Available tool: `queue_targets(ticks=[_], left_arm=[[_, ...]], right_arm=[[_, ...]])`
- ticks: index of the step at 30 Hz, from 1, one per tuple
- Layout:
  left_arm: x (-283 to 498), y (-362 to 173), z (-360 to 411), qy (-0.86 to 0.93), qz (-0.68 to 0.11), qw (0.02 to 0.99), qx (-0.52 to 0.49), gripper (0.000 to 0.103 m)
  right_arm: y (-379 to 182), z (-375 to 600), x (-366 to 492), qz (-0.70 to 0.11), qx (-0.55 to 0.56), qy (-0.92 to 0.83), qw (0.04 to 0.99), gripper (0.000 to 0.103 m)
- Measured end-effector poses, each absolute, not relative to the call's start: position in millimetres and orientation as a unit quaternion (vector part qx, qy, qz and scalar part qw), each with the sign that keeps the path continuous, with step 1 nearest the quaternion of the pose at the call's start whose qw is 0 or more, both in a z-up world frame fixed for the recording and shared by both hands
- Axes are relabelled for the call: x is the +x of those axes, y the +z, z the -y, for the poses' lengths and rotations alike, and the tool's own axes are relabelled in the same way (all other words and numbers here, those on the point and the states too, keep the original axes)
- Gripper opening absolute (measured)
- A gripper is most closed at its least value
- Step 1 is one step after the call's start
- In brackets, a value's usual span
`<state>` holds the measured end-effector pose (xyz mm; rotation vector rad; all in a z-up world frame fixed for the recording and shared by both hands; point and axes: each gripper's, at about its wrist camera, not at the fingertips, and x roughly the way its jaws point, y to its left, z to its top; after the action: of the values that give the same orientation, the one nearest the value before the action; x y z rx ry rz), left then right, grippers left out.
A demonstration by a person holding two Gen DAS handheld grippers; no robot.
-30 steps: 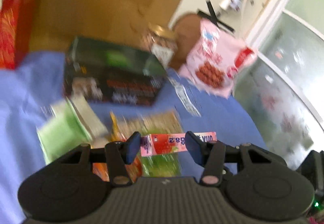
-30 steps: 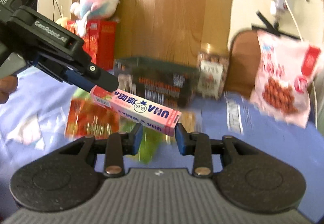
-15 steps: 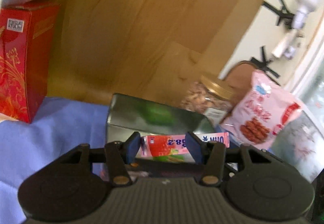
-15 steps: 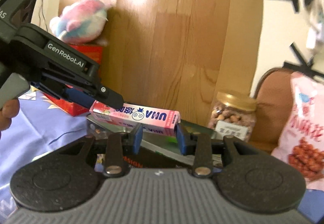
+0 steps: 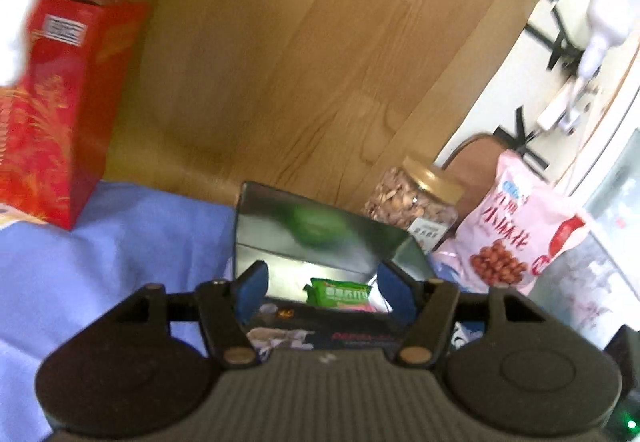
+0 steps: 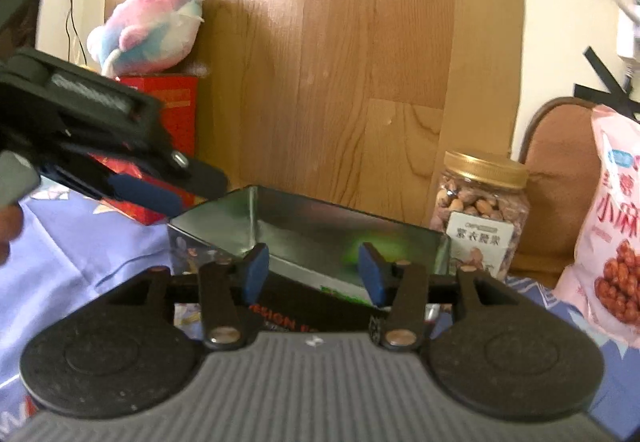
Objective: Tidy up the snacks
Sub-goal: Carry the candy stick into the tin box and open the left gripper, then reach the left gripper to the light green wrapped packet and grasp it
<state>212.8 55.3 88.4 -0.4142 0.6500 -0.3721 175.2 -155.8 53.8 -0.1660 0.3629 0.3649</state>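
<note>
An open black snack box with a shiny inside stands on the blue cloth; it also shows in the right wrist view. A green snack packet and something pink lie inside it. My left gripper is open and empty just above the box's near edge. My right gripper is open and empty at the box's near side. The left gripper also shows at the left of the right wrist view, over the box's left corner.
A red box with a plush toy on top stands at the left. A nut jar and a pink snack bag stand right of the black box, against a wooden board.
Both grippers held the pink UHA candy box between them over the black box. Both have opened and the candy box is gone from their jaws.
</note>
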Motion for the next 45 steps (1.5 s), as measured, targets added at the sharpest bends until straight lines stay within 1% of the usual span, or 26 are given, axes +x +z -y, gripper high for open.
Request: queue_targets(ticks=[3, 5, 6, 9, 11, 12, 15, 19, 22, 23, 24, 26, 28, 31, 32, 33, 35, 38, 40, 43, 44, 45], left_arm=[[188, 83, -69, -0.175, -0.312, 0.910, -0.211, 0.062], [174, 73, -77, -0.167, -0.319, 0.909, -0.211, 0.064], [170, 65, -80, -0.161, -0.325, 0.908, -0.211, 0.066], [162, 38, -87, -0.144, -0.363, 0.892, -0.229, 0.066], [157, 24, -93, -0.143, -0.379, 0.879, -0.251, 0.066], [154, 20, -96, -0.141, -0.381, 0.877, -0.258, 0.066], [144, 17, -105, -0.131, -0.376, 0.876, -0.271, 0.066], [129, 17, -121, -0.123, -0.364, 0.876, -0.292, 0.066], [120, 11, -133, -0.121, -0.369, 0.869, -0.307, 0.066], [118, 8, -136, -0.123, -0.372, 0.865, -0.312, 0.066], [116, 5, -138, -0.125, -0.375, 0.861, -0.319, 0.066], [109, 2, -143, -0.128, -0.375, 0.856, -0.332, 0.066], [103, 3, -148, -0.126, -0.370, 0.857, -0.336, 0.066], [91, 6, -158, -0.120, -0.361, 0.858, -0.346, 0.066], [86, 7, -162, -0.119, -0.357, 0.858, -0.350, 0.067], [81, 7, -166, -0.117, -0.354, 0.859, -0.352, 0.070], [69, 8, -174, -0.110, -0.349, 0.860, -0.355, 0.070], [50, 6, -186, -0.100, -0.347, 0.860, -0.361, 0.070], [38, 2, -191, -0.089, -0.352, 0.859, -0.362, 0.070], [24, -3, -199, -0.081, -0.357, 0.856, -0.366, 0.070], [18, -3, -201, -0.078, -0.355, 0.856, -0.367, 0.070], [13, -2, -203, -0.076, -0.354, 0.857, -0.367, 0.070]], right_arm=[[52, 165, 159, -0.194, -0.048, 0.195, 0.960, 0.052], [48, 169, 150, -0.214, -0.013, 0.224, 0.951, 0.052], [45, 168, 146, -0.228, 0.001, 0.241, 0.943, 0.052], [34, 163, 141, -0.266, 0.027, 0.266, 0.926, 0.049], [31, 157, 136, -0.276, 0.027, 0.273, 0.921, 0.045], [30, 151, 133, -0.279, 0.021, 0.276, 0.920, 0.045], [31, 133, 129, -0.281, 0.003, 0.283, 0.917, 0.044], [37, 123, 124, -0.277, 0.018, 0.305, 0.911, 0.045], [33, 105, 125, -0.294, -0.002, 0.310, 0.904, 0.044], [29, 99, 126, -0.303, -0.010, 0.310, 0.901, 0.039], [25, 94, 129, -0.314, -0.006, 0.313, 0.896, 0.031], [24, 90, 127, -0.320, 0.011, 0.317, 0.893, 0.030], [27, 80, 113, -0.302, -0.015, 0.328, 0.895, 0.027], [32, 61, 76, -0.251, -0.097, 0.353, 0.896, 0.024], [32, 56, 60, -0.227, -0.133, 0.363, 0.894, 0.021], [31, 53, 47, -0.208, -0.164, 0.371, 0.890, 0.021], [28, 47, 25, -0.185, -0.212, 0.400, 0.872, 0.021], [23, 40, -1, -0.184, -0.248, 0.474, 0.824, 0.021], [19, 36, -9, -0.186, -0.249, 0.504, 0.805, 0.021], [22, 37, -4, -0.202, -0.217, 0.510, 0.807, 0.022], [22, 39, 1, -0.210, -0.205, 0.504, 0.812, 0.025], [22, 41, 5, -0.216, -0.196, 0.498, 0.816, 0.034]])
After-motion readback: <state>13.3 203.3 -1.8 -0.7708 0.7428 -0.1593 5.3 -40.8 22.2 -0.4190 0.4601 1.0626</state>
